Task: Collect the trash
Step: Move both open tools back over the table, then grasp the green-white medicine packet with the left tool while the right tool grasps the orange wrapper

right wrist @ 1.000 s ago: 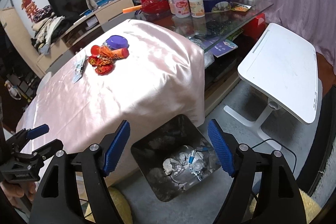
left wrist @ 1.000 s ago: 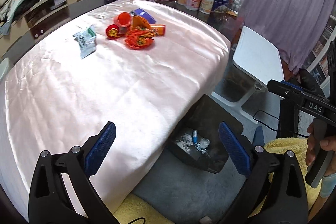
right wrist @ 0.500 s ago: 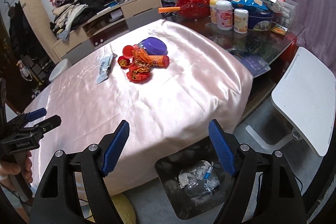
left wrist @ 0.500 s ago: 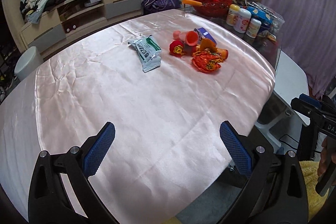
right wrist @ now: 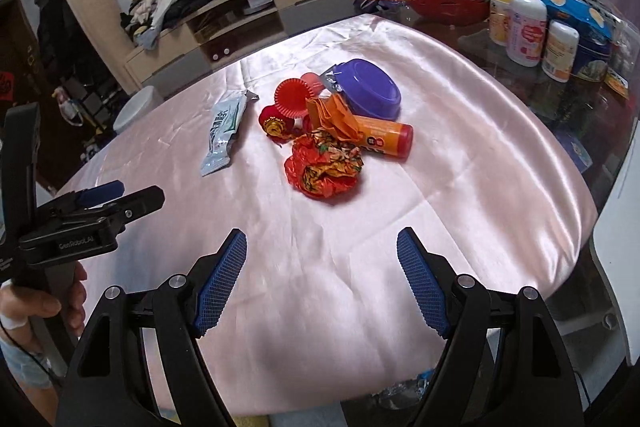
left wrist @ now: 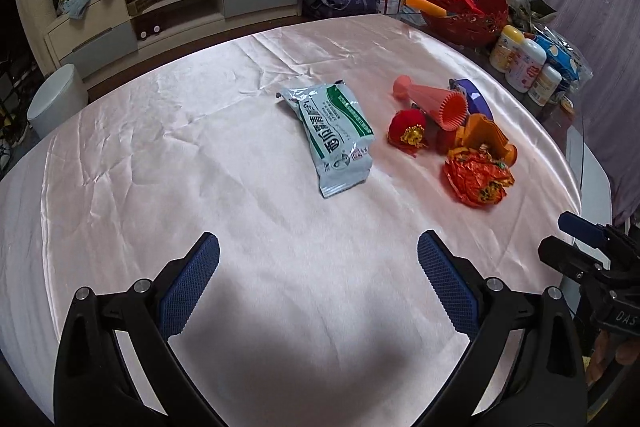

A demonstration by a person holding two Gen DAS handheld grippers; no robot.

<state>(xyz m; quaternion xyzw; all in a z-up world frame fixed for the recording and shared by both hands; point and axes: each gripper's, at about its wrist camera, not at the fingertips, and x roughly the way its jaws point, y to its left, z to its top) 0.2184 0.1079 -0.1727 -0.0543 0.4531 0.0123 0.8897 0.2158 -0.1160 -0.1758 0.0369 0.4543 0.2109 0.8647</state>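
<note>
Left wrist view shows the left gripper [left wrist: 318, 259] spread wide and empty above the pink tablecloth [left wrist: 200, 155], the green-and-white packet [left wrist: 338, 137] lying ahead beside a crumpled red-orange wrapper [left wrist: 478, 181]. The right gripper [right wrist: 322, 259] likewise gapes with nothing between its pads, short of the wrapper, an orange tube [right wrist: 382, 137] and what looks like a purple bowl [right wrist: 370, 93].
</note>
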